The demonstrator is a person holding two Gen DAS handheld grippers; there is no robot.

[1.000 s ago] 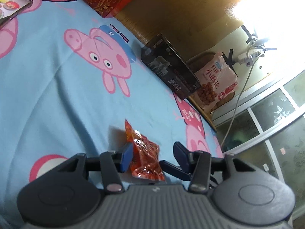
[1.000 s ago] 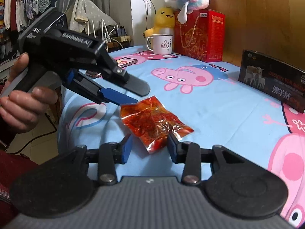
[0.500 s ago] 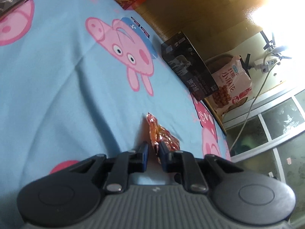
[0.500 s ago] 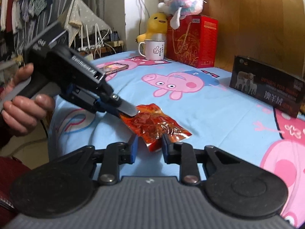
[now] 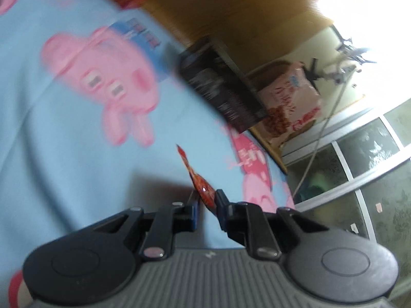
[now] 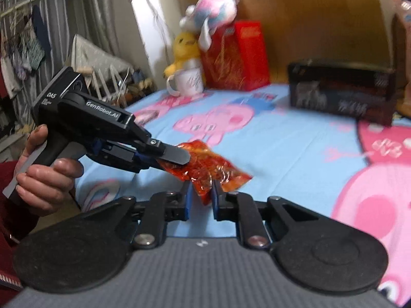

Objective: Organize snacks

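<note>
- The right gripper [image 6: 201,197], black with blue pads, pinches the near corner of a crinkled, clear orange-red snack packet [image 6: 205,167]; its jaws have just been closing and now press the wrapper from both sides.
- The left gripper [image 6: 179,157], a black pistol-grip tool held in a hand [image 6: 46,177] with a dark red sleeve, comes in from the left of the right wrist view and clamps the packet's left end, its jaws drawn fully together on the plastic.
- In the left wrist view that same gripper [image 5: 207,206] has the packet [image 5: 199,184] edge-on between its pads, the free end sticking up and away from the fingers.
- The packet hangs between the two tools, lifted just above the light-blue bedsheet printed with pink cartoon pigs [image 6: 282,148].
- Farther back on the right, a black rectangular box with white lettering [image 6: 341,95] stands on the sheet.
- Beyond it in the left wrist view leans a pale pink snack bag [image 5: 290,100].
- At the far left end of the bed stand a white enamel mug [image 6: 188,80], a yellow plush duck [image 6: 186,50], a red gift box [image 6: 236,56] and a pink-and-blue plush toy [image 6: 213,10] on top of the box.
</note>
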